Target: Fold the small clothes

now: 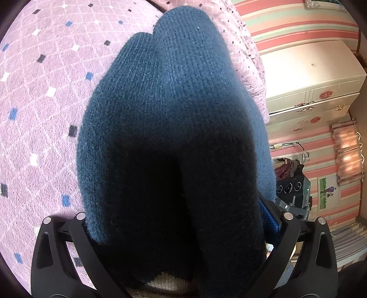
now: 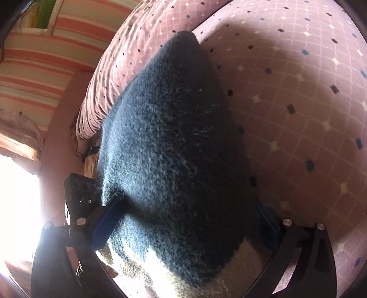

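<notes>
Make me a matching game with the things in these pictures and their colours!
Things:
1. knitted garment
2. bedspread
3. cabinet
4. wall

Colours:
A. cream with red flower marks
B. pink, white and green stripes
C. dark teal blue
D. mauve with little squares

Pairs: 1-C, 2-D, 3-A, 4-B

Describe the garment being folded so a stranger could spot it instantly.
Look at the pink diamond-patterned bedspread. Above it, filling both wrist views, is a dark teal knitted garment between the gripper fingers. Nothing else there is dark and woolly, and it has a cream patch near the grippers.
</notes>
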The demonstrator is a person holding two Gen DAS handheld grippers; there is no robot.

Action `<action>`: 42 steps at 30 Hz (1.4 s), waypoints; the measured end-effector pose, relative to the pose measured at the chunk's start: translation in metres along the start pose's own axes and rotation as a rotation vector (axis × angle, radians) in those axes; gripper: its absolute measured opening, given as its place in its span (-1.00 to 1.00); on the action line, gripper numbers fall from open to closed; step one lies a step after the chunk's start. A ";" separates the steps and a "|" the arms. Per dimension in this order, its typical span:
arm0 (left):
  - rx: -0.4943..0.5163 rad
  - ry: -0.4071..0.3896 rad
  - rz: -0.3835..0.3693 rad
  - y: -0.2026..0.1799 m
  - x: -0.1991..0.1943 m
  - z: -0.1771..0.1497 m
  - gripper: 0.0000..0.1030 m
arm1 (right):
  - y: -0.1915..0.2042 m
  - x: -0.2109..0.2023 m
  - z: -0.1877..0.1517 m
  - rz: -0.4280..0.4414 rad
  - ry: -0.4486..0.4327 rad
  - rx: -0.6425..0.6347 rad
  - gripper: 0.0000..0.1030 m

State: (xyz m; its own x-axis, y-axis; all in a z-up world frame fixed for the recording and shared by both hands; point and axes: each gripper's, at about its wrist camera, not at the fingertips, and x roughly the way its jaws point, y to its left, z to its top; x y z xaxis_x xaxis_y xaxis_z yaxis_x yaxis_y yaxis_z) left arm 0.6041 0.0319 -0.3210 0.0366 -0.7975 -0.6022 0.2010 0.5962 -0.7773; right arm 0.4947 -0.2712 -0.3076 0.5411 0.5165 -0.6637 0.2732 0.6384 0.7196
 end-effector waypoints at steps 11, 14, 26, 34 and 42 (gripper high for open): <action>0.064 0.016 0.116 -0.025 0.008 -0.001 0.93 | 0.033 -0.007 -0.002 -0.136 0.020 -0.143 0.47; 0.080 0.007 0.123 -0.030 0.006 -0.001 0.79 | 0.044 -0.009 -0.002 -0.167 0.020 -0.168 0.41; 0.124 -0.021 0.074 -0.039 -0.012 -0.005 0.34 | 0.053 -0.019 -0.002 -0.171 -0.012 -0.230 0.24; 0.132 -0.068 0.041 -0.040 -0.033 -0.014 0.20 | 0.051 -0.035 -0.003 -0.138 -0.036 -0.237 0.19; 0.183 -0.103 0.033 -0.075 -0.038 -0.019 0.18 | 0.056 -0.070 0.003 -0.132 -0.094 -0.267 0.17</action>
State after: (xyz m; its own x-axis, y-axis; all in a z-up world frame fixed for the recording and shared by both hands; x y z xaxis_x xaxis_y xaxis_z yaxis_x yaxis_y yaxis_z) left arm 0.5691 0.0197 -0.2433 0.1438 -0.7885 -0.5980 0.3723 0.6030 -0.7055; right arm 0.4750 -0.2733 -0.2206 0.5891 0.3724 -0.7171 0.1340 0.8302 0.5411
